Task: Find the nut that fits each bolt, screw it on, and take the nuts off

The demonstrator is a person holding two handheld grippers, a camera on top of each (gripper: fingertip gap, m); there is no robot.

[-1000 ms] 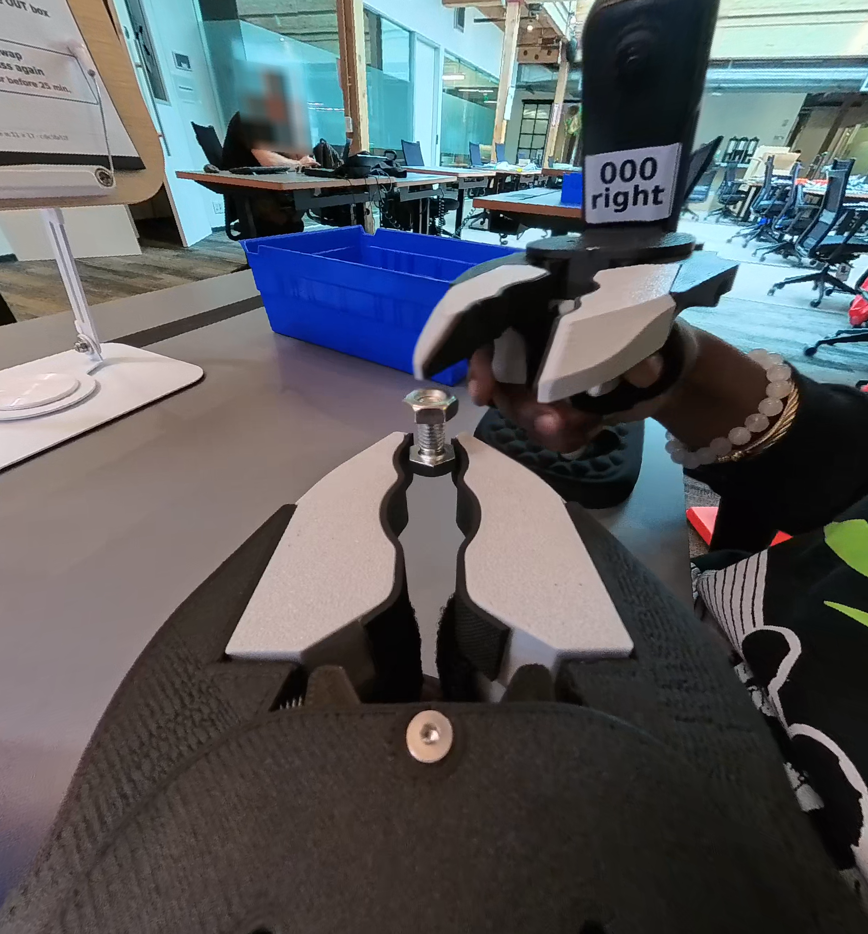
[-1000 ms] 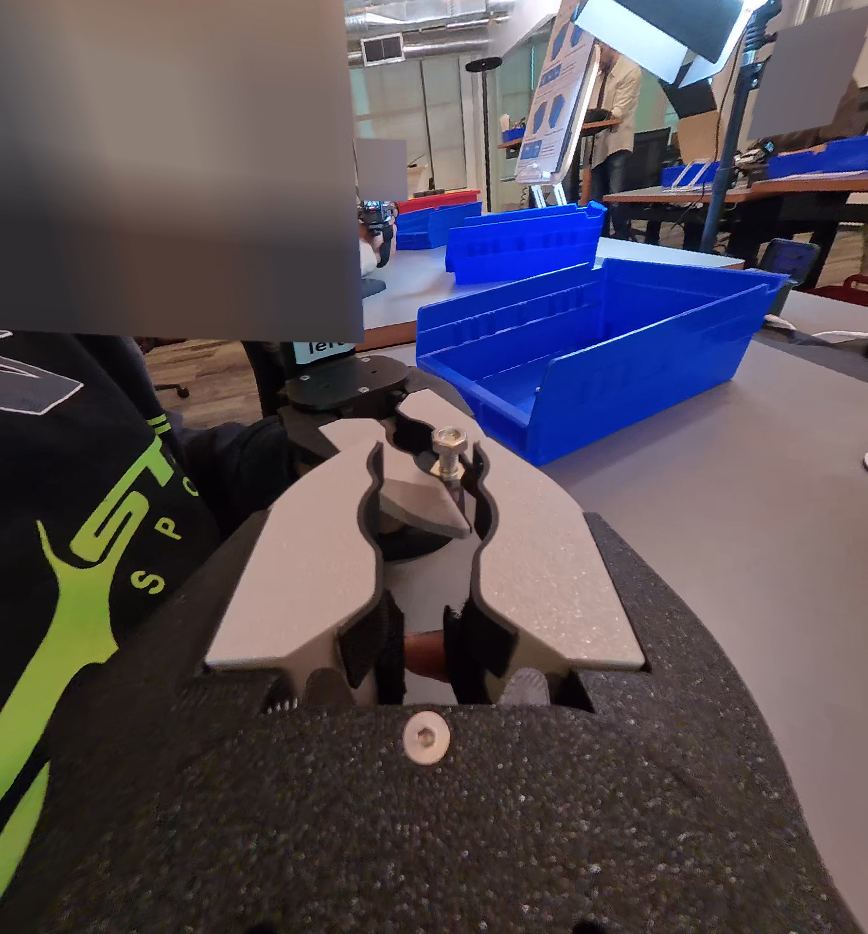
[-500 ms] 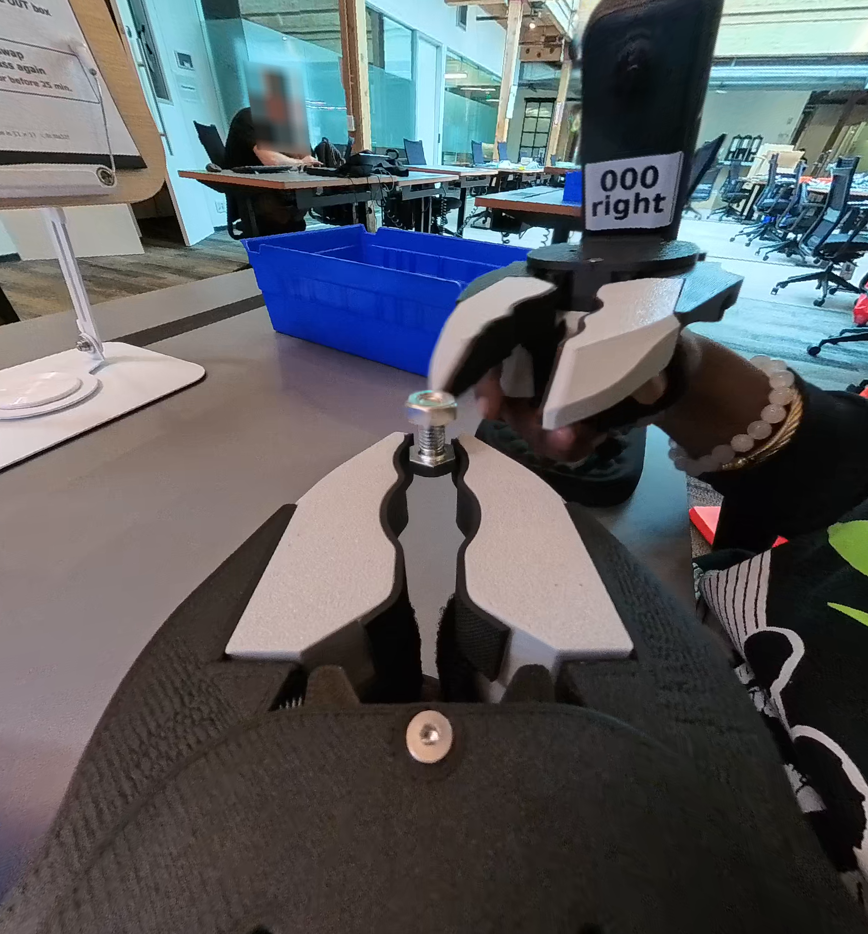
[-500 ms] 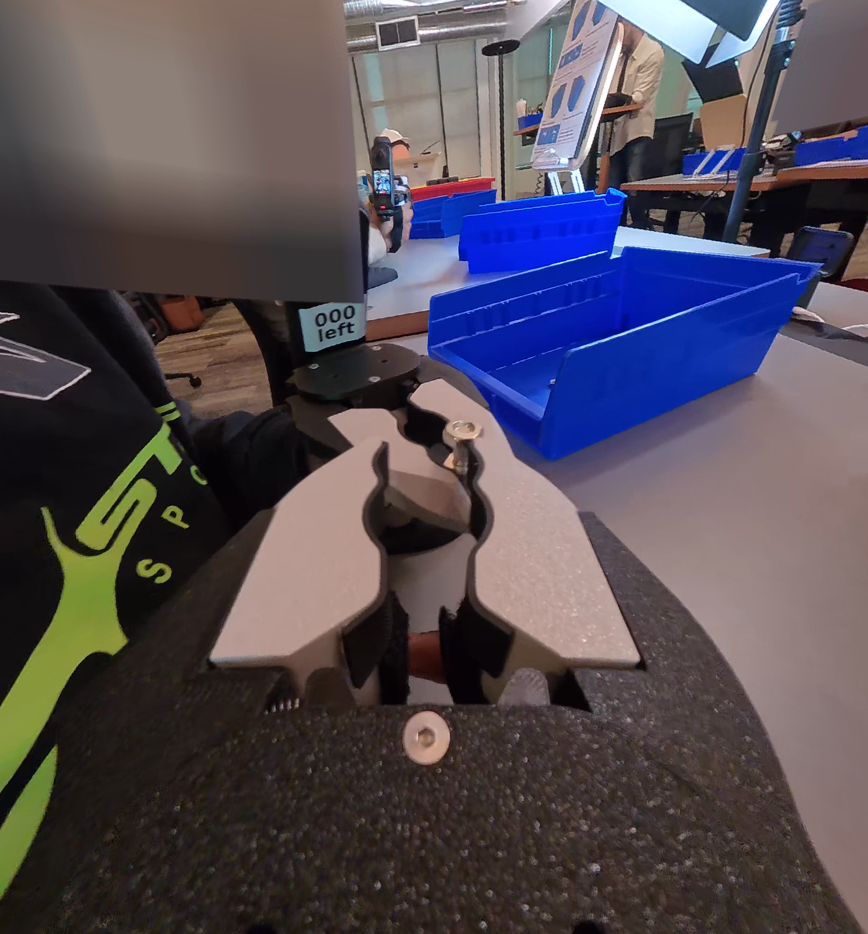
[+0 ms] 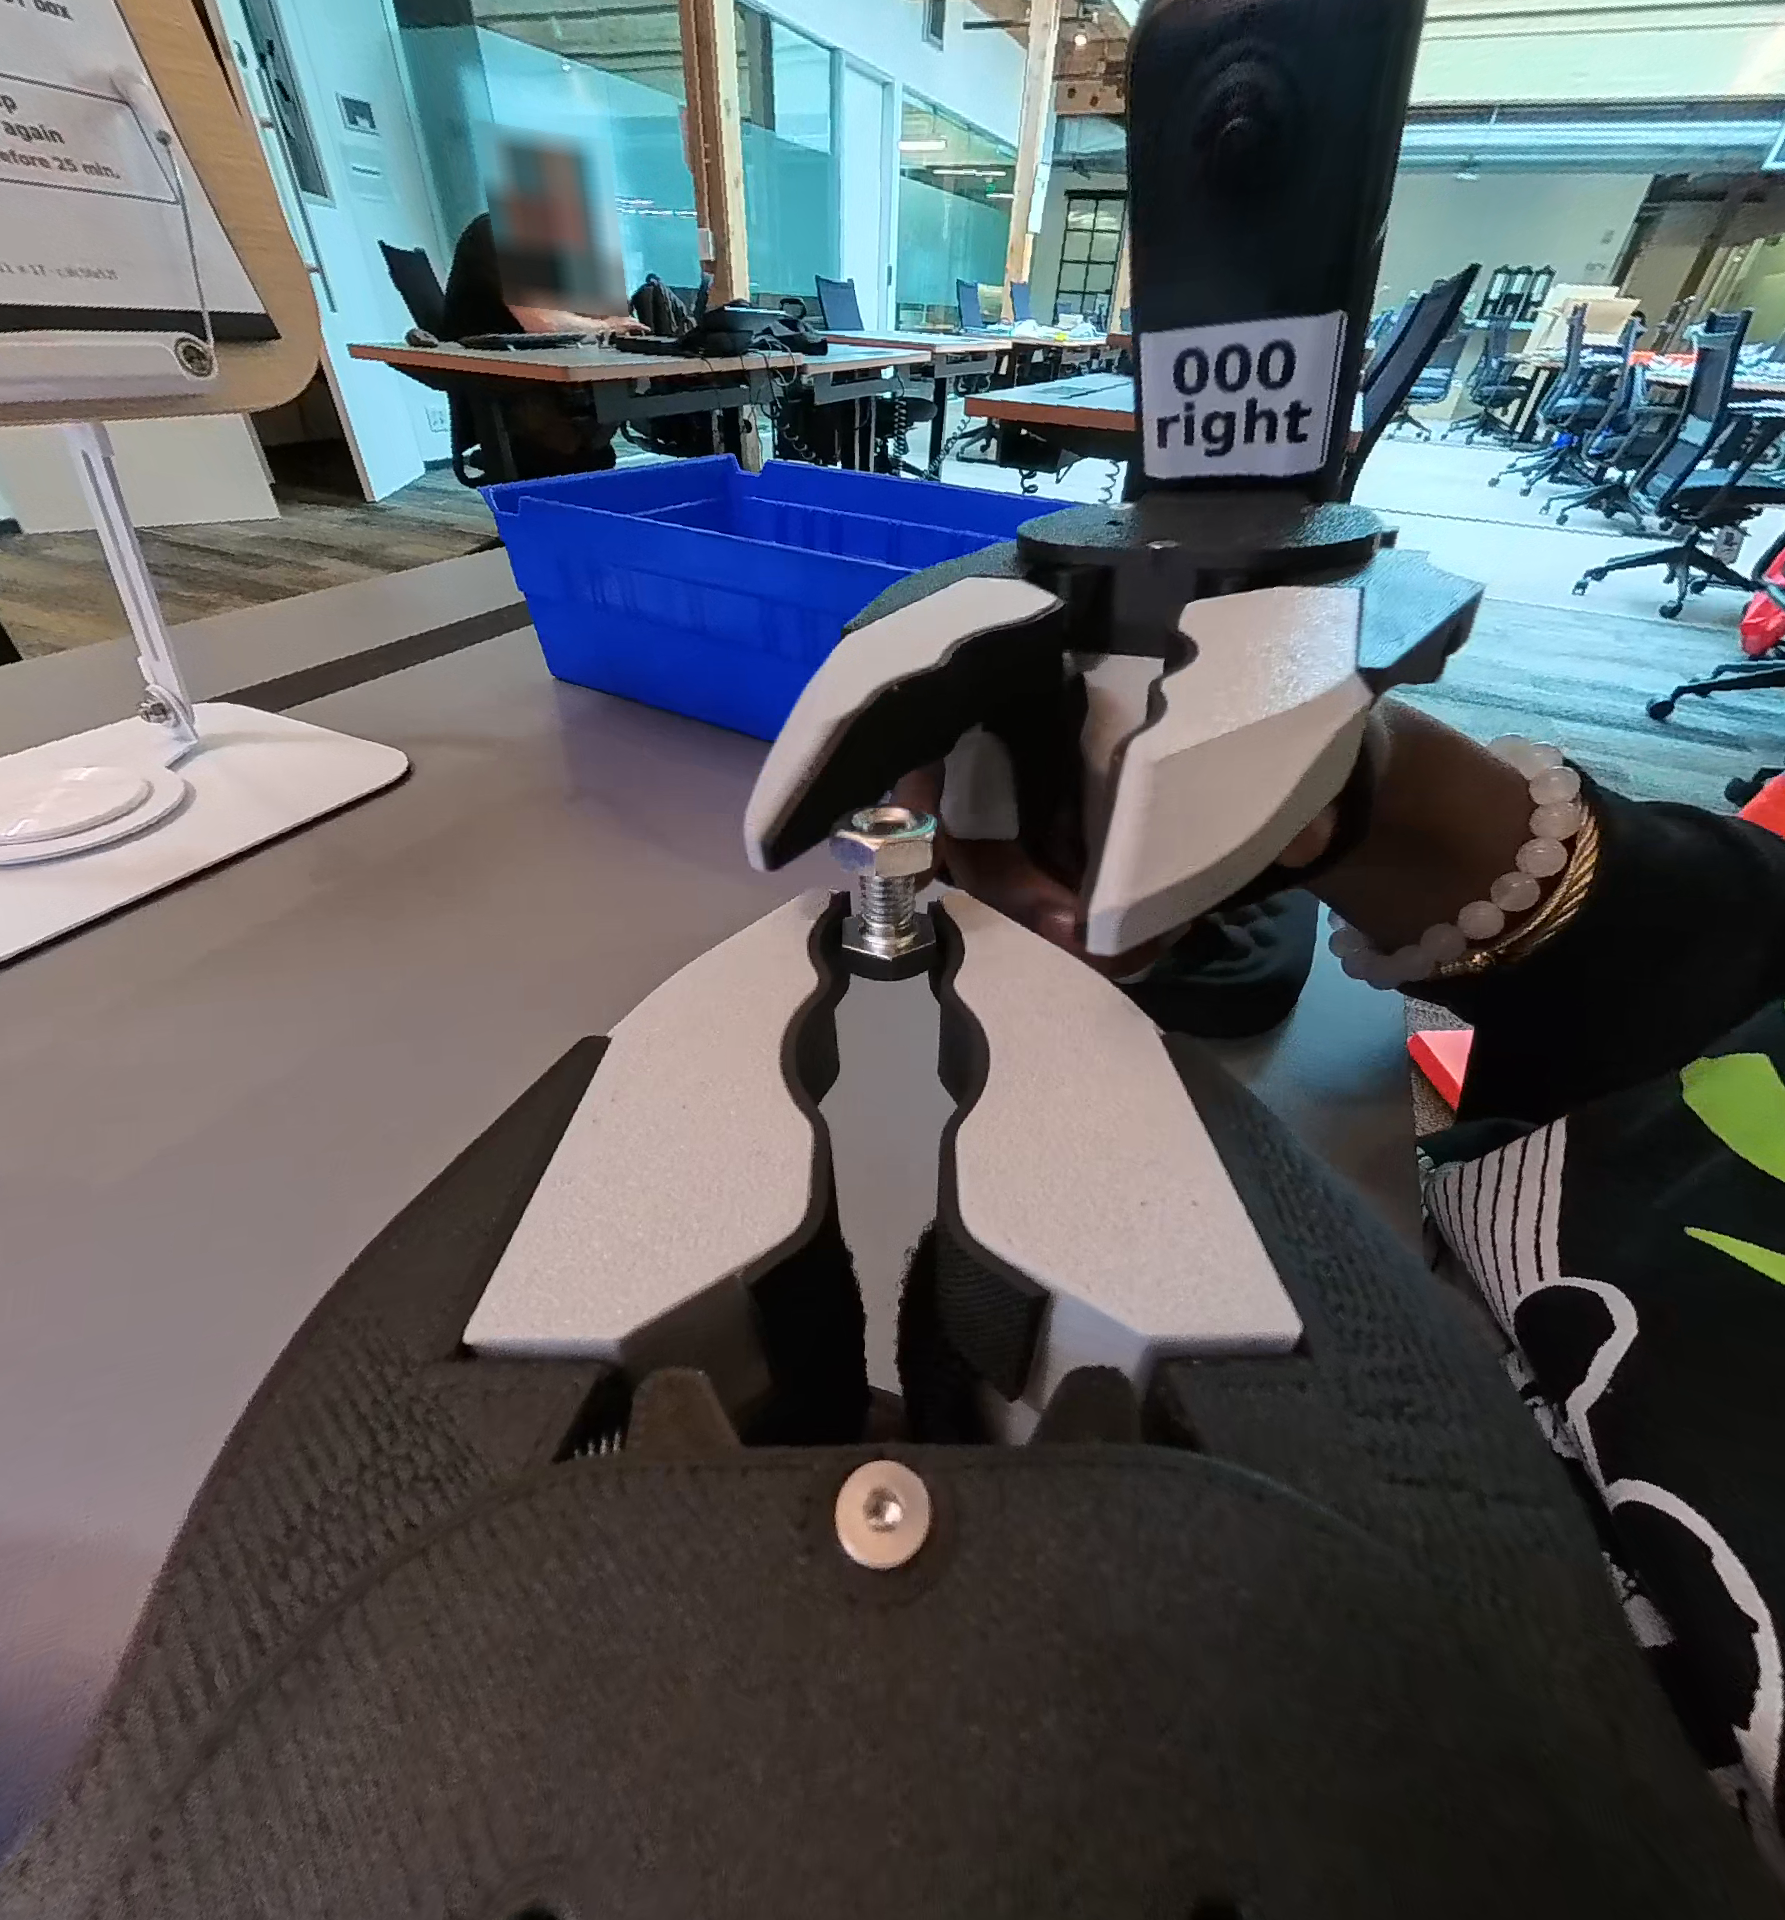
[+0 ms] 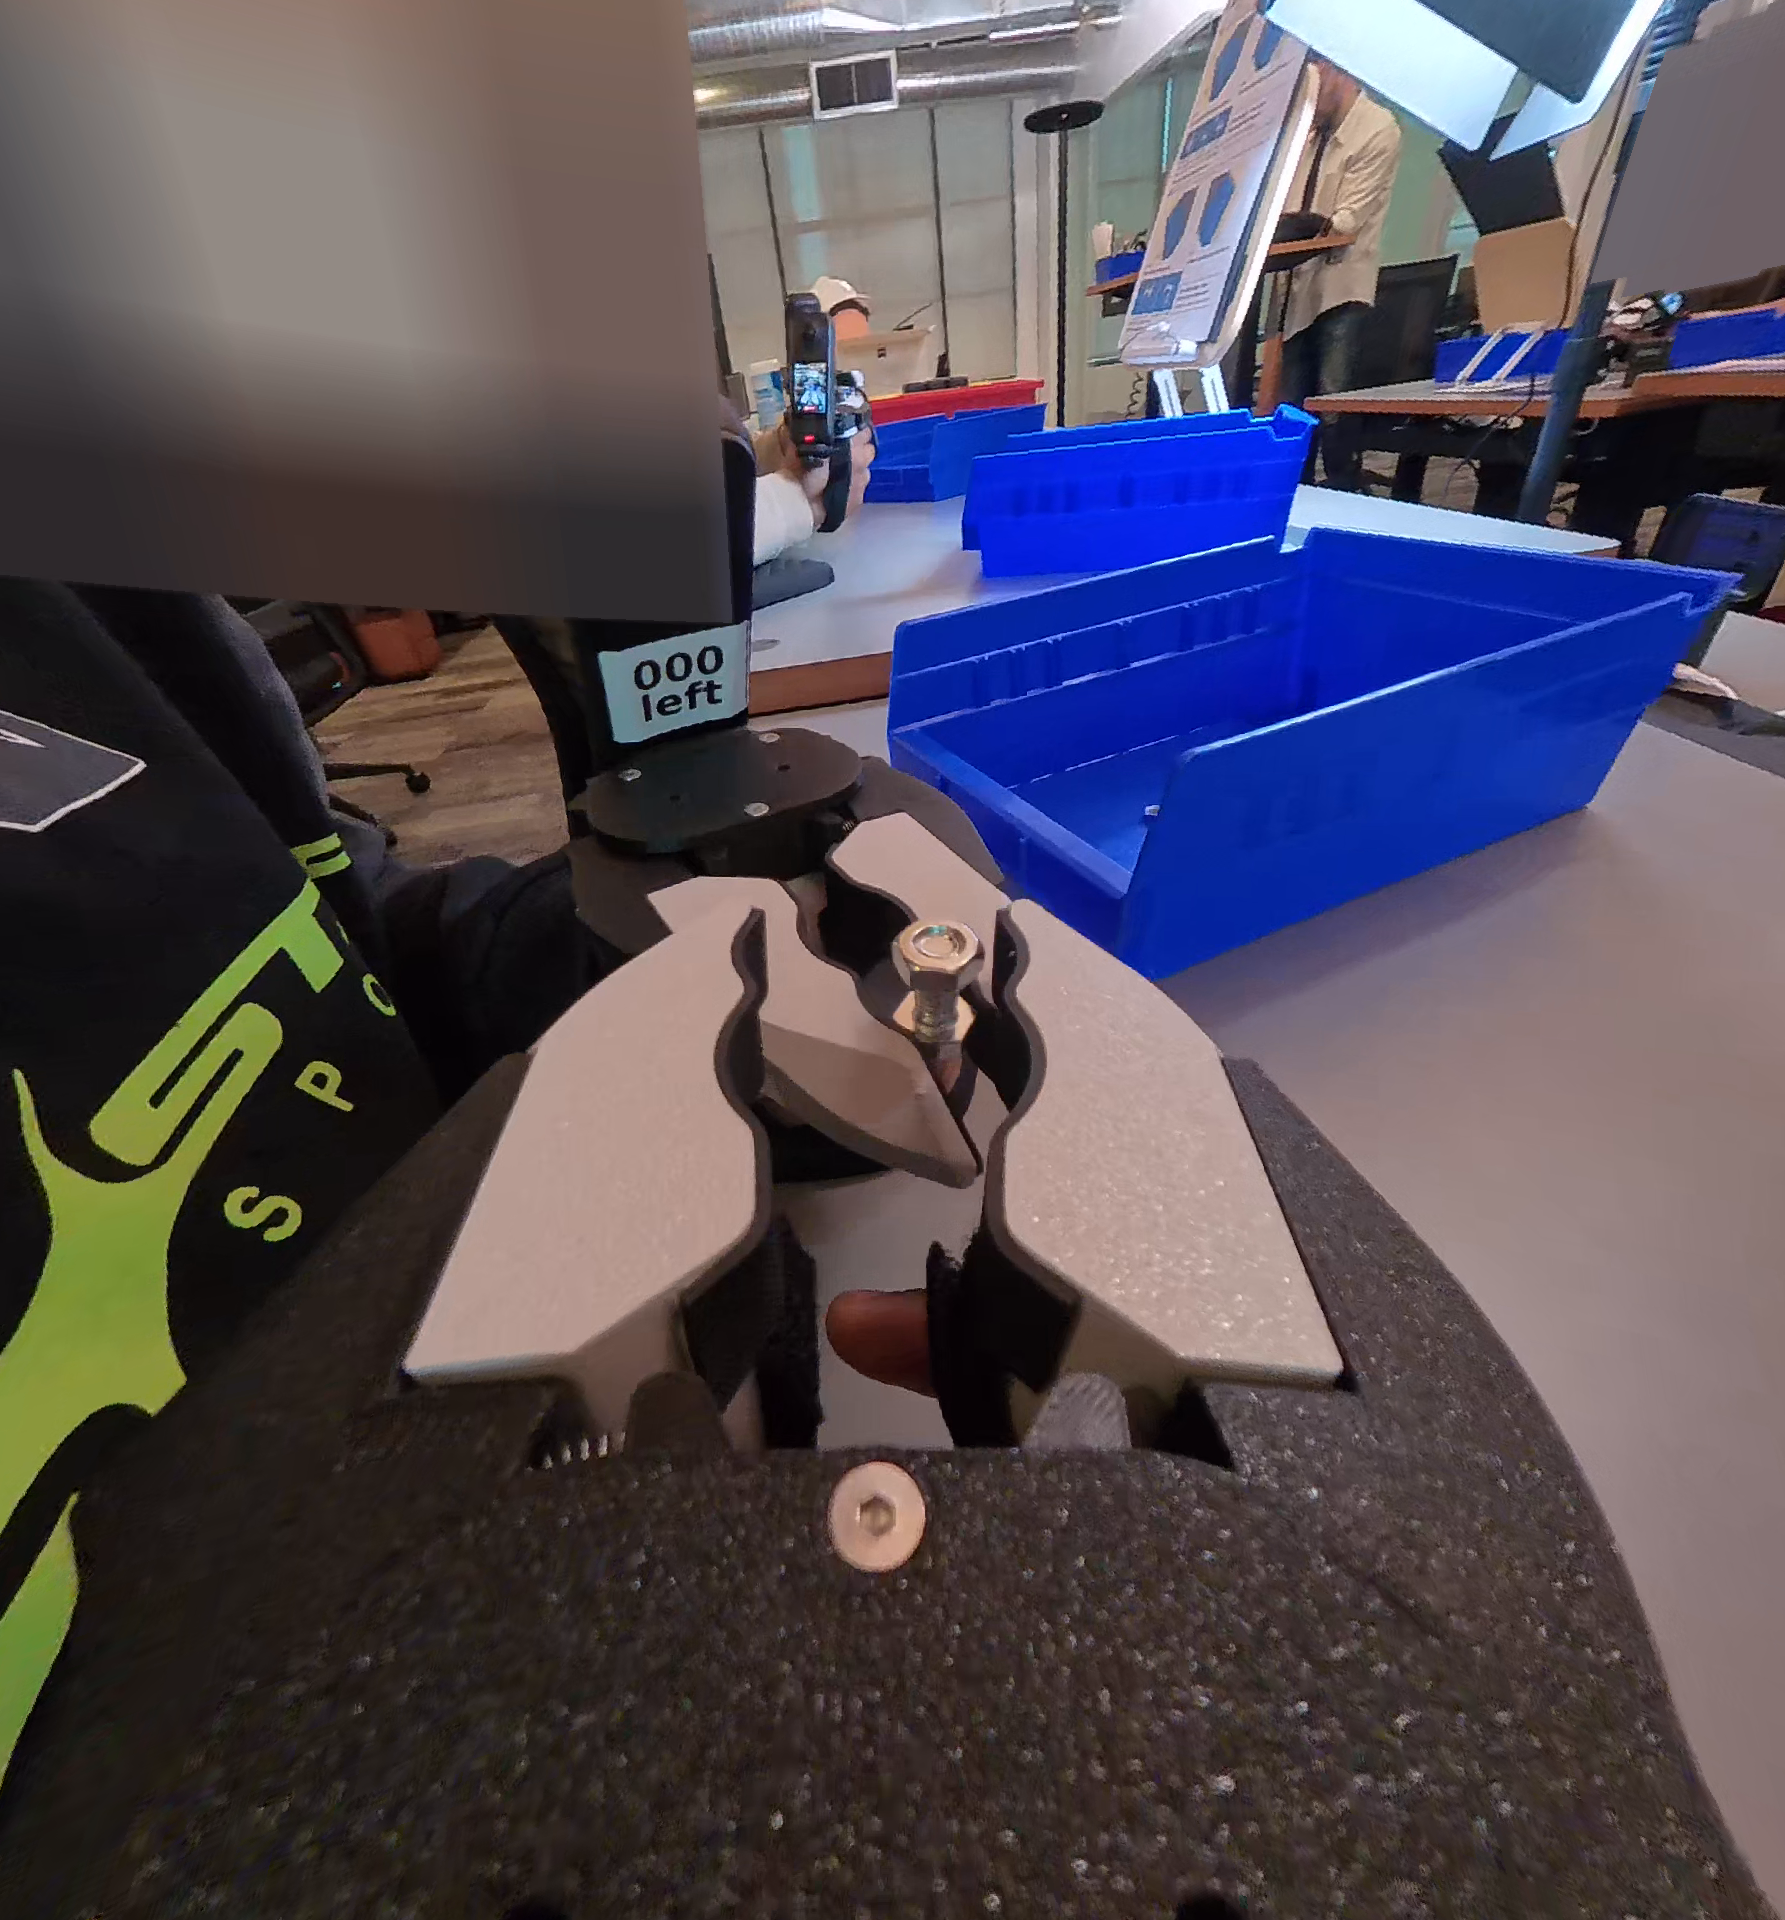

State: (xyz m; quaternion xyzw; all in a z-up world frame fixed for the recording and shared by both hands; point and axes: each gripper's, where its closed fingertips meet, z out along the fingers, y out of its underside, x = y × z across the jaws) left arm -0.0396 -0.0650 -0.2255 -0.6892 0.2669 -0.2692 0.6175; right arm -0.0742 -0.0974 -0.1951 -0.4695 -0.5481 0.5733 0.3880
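Observation:
A silver bolt [image 5: 883, 902] stands upright, its hex head pinched in the tips of my left gripper [image 5: 886, 930], which is shut on it above the grey table. A silver nut [image 5: 883, 840] sits at the top end of the thread. My right gripper [image 5: 935, 894] comes in from the right, open, with one finger beside the nut. In the right wrist view the nut [image 6: 938, 951] lies between my right gripper's [image 6: 883, 935] spread fingers, nearer the right one and apart from both. The left gripper [image 6: 929, 1039] shows behind it, holding the bolt [image 6: 932, 1013].
An open blue bin [image 5: 742, 582] stands on the table beyond the grippers; it also shows in the right wrist view [image 6: 1335, 748]. A white stand base [image 5: 140, 790] with a sign sits at the far left. A black pad [image 5: 1231, 977] lies under the right hand. Tip to tip, the grippers are about 5 cm apart.
My right gripper has moved left and down toward the bolt, and its open fingers now sit on either side of the nut. My left gripper has held the bolt still.

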